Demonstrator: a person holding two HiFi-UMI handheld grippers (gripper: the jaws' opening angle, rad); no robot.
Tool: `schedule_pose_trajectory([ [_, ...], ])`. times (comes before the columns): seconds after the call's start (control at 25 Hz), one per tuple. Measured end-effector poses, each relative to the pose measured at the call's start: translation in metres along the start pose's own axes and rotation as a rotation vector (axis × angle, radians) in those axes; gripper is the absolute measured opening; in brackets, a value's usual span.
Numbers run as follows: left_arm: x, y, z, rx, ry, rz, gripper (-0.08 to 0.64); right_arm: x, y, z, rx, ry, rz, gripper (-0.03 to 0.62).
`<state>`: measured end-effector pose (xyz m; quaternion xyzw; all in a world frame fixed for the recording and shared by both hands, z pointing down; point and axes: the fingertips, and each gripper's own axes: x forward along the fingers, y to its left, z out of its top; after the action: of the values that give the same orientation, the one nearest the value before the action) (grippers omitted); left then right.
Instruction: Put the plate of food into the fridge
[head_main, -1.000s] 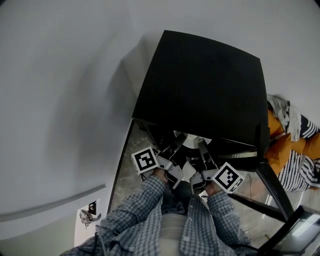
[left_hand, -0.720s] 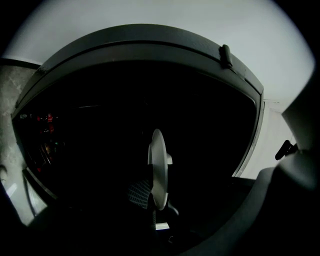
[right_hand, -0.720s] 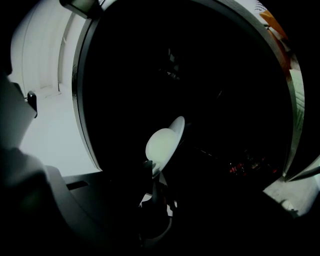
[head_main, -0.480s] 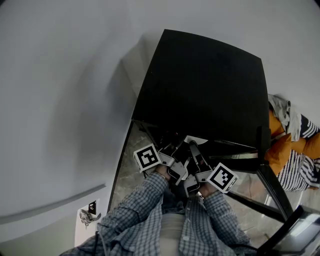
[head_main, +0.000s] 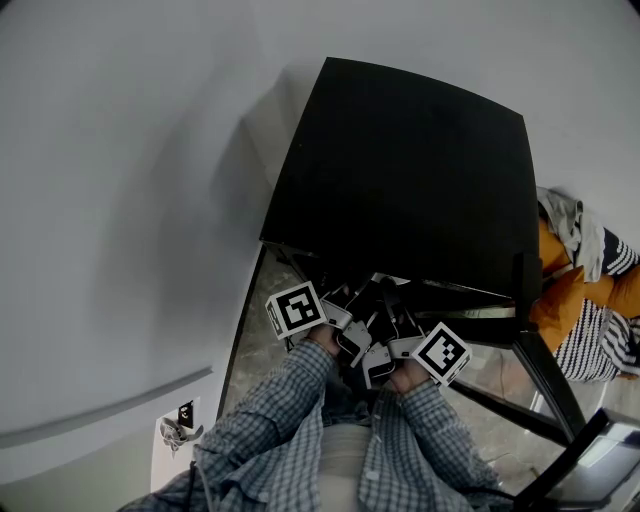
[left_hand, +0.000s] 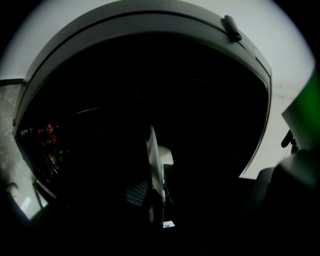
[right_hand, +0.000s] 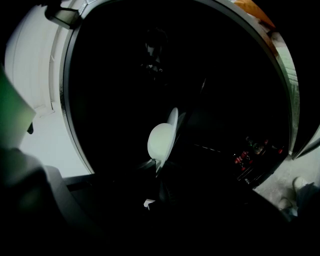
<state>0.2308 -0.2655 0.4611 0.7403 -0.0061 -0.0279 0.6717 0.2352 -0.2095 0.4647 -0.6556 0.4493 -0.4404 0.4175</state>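
- Evidently the plate (left_hand: 154, 160) is carried by both tools at once: the left gripper (left_hand: 156, 190) has its jaws closed on one rim, and the right gripper (right_hand: 160, 172) has its jaws closed on the opposite rim.
- In each gripper view the plate shows as a thin pale sliver seen edge-on, running straight ahead from the jaws into the dark opening of the fridge (head_main: 400, 170).
- A pale rounded lump (right_hand: 160, 141) sits against one face of the plate; what food it is cannot be told.
- In the head view the two grippers sit close together just under the front edge of the fridge's black top, neither clearly nearer than the other.
- The plate's flat face spans the gap between the two grippers, so the coming move probably asks for both to travel forward together and level.
- No shelf can be made out in the dark, so the landing spot is uncertain.
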Motion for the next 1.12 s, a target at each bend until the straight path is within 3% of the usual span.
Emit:
schedule_pose_trajectory([
  [0.2, -0.003, -0.011, -0.006, -0.085, 0.037, -0.079, 0.074, 0.007, -0.004, 0.010, -0.001, -0.013, -0.019, 0.057],
  [0.4, -0.014, -0.006, -0.010, -0.092, 0.059, -0.065, 0.074, 0.019, -0.003, 0.021, -0.001, -0.011, 0.000, 0.057],
  [0.68, -0.031, -0.005, -0.023, -0.103, 0.097, -0.103, 0.071, 0.027, -0.004, 0.024, -0.124, 0.045, -0.020, 0.069],
  [0.88, -0.038, -0.008, -0.030, -0.056, 0.135, -0.105, 0.006, 0.023, 0.000, 0.022, -0.157, 0.062, 0.014, 0.157],
  [1.12, -0.049, -0.012, -0.029, 0.044, 0.161, -0.073, 0.006, 0.004, -0.007, 0.010, -0.131, 0.094, -0.001, 0.162],
])
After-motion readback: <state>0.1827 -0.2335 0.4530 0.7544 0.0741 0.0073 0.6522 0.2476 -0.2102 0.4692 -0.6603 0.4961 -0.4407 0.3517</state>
